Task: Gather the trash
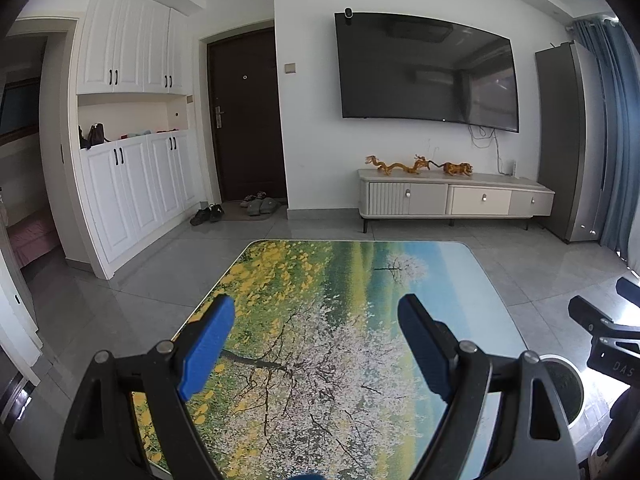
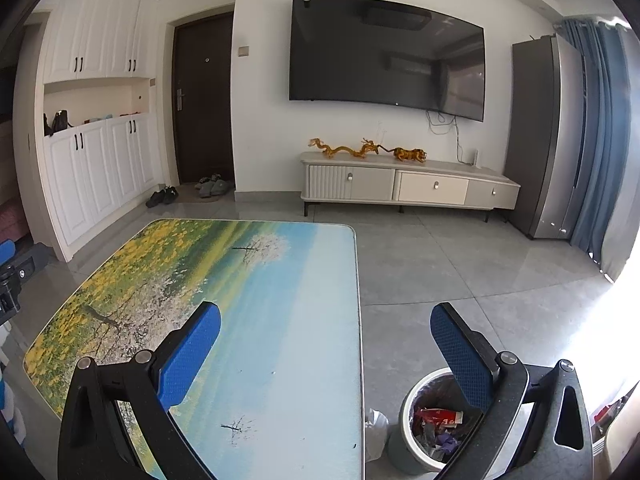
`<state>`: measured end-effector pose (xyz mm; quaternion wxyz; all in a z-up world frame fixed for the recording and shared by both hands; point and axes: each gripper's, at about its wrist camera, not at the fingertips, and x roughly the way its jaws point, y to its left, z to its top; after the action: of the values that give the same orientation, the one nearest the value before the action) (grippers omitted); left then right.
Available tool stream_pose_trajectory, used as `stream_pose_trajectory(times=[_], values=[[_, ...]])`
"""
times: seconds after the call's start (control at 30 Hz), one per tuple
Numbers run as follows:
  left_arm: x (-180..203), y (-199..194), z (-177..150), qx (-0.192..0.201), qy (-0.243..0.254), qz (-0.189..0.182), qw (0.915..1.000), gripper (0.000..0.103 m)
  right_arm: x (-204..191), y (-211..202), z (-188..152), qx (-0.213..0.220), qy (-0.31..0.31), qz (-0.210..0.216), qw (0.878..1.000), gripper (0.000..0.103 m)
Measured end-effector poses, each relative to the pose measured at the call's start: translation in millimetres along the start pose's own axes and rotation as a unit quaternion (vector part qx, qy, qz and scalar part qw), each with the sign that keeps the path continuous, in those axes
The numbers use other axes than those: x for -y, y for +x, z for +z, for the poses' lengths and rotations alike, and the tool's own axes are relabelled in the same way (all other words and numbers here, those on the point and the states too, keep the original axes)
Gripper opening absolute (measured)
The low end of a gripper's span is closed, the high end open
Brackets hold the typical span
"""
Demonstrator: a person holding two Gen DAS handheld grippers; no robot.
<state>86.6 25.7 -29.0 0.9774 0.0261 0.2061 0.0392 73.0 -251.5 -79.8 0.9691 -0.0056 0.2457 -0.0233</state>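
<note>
Overhead, both grippers hung above a low table [image 1: 360, 280] whose top was printed with a blossoming tree, yellow flowers and blue sky. The left gripper [image 1: 316, 320] stood with its 2 blue pads [image 1: 208, 344] spread wide, nothing between them but the printed surface below. The right gripper [image 2: 326, 330] was likewise fully parted and held nothing; its left pad lay over the table's near right part, its right pad [image 2: 460, 360] over the floor beside it. A round white bin [image 2: 412, 412] sat on the grey tiles just off the table's right edge, and the trash [image 2: 438, 418], a red wrapper among crumpled scraps, lay inside it. A pale crumpled bag [image 2: 376, 432] rested between bin and table. Across the room a television [image 1: 428, 76] hung above a low cabinet [image 1: 452, 196].
</note>
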Motion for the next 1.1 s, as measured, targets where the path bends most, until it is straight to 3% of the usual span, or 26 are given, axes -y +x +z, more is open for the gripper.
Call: stream_pose_trajectory(times=[1.1], values=[[4,11,-5,-0.011,0.005,-0.008,0.9999,0.083,2,10,-3,-0.006,-0.001,-0.010,1.000,0.103]])
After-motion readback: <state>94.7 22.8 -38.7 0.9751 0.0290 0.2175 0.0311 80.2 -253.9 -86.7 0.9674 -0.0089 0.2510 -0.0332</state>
